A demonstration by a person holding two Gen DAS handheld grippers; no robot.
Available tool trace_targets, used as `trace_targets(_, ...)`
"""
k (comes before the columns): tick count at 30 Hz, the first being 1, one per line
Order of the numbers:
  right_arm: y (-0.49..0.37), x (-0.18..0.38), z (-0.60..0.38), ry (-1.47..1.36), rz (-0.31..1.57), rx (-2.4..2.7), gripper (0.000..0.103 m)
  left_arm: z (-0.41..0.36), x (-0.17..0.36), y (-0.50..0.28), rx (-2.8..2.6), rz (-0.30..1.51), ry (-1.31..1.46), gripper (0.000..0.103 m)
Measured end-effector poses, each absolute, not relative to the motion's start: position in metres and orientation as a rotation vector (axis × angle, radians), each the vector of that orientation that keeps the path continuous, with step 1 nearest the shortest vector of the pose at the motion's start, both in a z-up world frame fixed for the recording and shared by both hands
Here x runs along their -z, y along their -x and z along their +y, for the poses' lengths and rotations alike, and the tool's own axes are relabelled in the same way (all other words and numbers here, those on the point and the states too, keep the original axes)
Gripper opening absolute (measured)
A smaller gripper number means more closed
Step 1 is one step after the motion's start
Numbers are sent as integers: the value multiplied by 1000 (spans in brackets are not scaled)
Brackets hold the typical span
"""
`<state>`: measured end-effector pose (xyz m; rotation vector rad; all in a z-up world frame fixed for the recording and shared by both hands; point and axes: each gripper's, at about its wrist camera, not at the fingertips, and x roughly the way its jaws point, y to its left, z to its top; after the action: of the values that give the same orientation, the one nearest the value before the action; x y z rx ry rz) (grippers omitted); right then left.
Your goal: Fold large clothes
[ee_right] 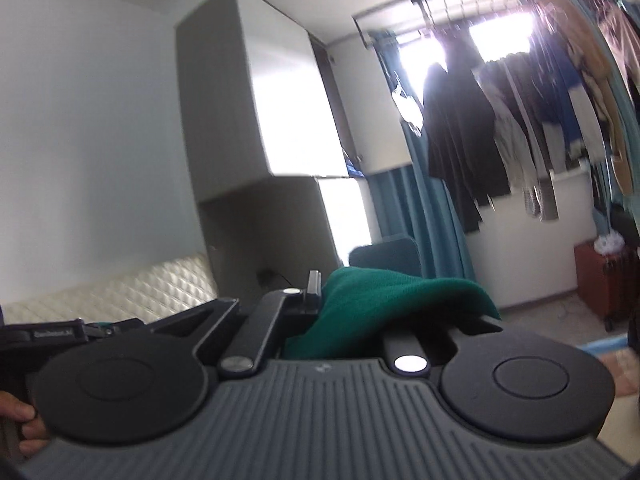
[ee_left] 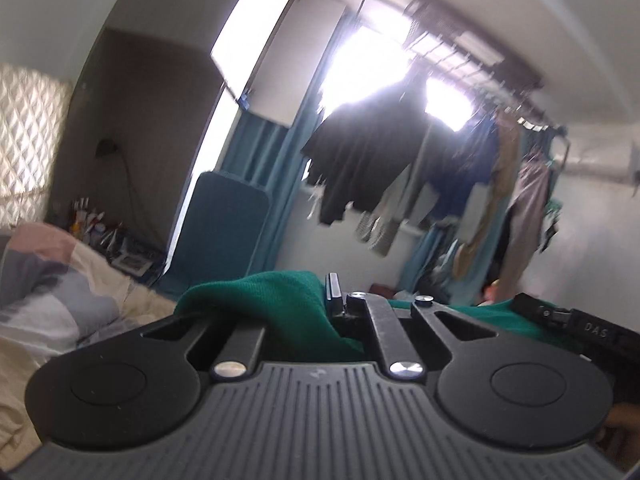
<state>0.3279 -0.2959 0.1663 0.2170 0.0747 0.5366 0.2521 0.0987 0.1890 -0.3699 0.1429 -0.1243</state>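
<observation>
A green knitted garment (ee_left: 276,308) is pinched in my left gripper (ee_left: 326,300) and drapes over its left finger, hiding that finger. The cloth runs rightward behind the jaws to my right gripper (ee_left: 580,328), seen at the right edge. In the right wrist view the same green garment (ee_right: 384,304) bunches over my right gripper (ee_right: 320,296), which is shut on it, covering its right finger. My left gripper (ee_right: 72,334) appears at the left edge there, with a hand below it. Both grippers point about level, held up in the air.
A bed with a striped quilt (ee_left: 60,292) lies at lower left, with a quilted headboard (ee_right: 120,292). Dark clothes hang on a rack (ee_left: 368,160) before a bright window. A tall cabinet (ee_right: 248,112), teal curtains (ee_right: 424,216) and a red suitcase (ee_right: 604,280) stand around.
</observation>
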Motion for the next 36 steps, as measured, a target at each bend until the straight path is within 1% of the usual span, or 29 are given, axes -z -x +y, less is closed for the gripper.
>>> trace_targets(4, -413, -73, -281, -207, 147, -471, 10, 101, -93, -360, 96, 226, 396, 7)
trace_targets(7, -468, -8, -273, -201, 199, -426, 10, 94, -22, -441, 88, 302, 350, 7)
trace_targets(11, -515, 66, -271, -200, 276, -395, 10, 81, 52, -519, 99, 368, 265, 7)
trace_targets(12, -523, 71, -271, -210, 296, -397, 10, 80, 67, -532, 97, 388, 259, 7)
trace_targets(16, -557, 123, -275, -228, 384, -389, 11, 79, 116, -578, 82, 455, 253, 7)
trace_targets(20, -568, 132, -278, -272, 488, -382, 12, 83, 152, -607, 74, 527, 279, 7)
trace_targets(22, -572, 129, -277, -274, 523, -386, 13, 85, 162, -613, 68, 538, 295, 7)
trace_targets(23, -571, 127, -276, -273, 527, -389, 13, 82, 158, -606, 70, 534, 288, 7)
trace_targets(24, -571, 125, -276, -270, 525, -393, 14, 81, 156, -604, 72, 533, 279, 10)
trace_targets(25, -570, 124, -275, -266, 524, -396, 17, 82, 155, -606, 74, 535, 272, 14)
trace_targets(26, -568, 122, -275, -264, 525, -395, 24, 78, 144, -592, 81, 539, 272, 29)
trace_targets(27, -570, 122, -275, -268, 527, -403, 31, 76, 137, -584, 92, 546, 280, 48)
trace_targets(28, -566, 120, -276, -275, 524, -419, 44, 77, 133, -580, 102, 549, 287, 52)
trace_targets(29, -563, 118, -276, -278, 515, -432, 50, 76, 125, -571, 102, 543, 290, 54)
trace_targets(32, -548, 109, -276, -264, 511, -426, 54, 73, 103, -547, 87, 527, 289, 54)
trace_targets(36, -516, 93, -281, -253, 492, -415, 54, 69, 70, -505, 95, 502, 294, 54)
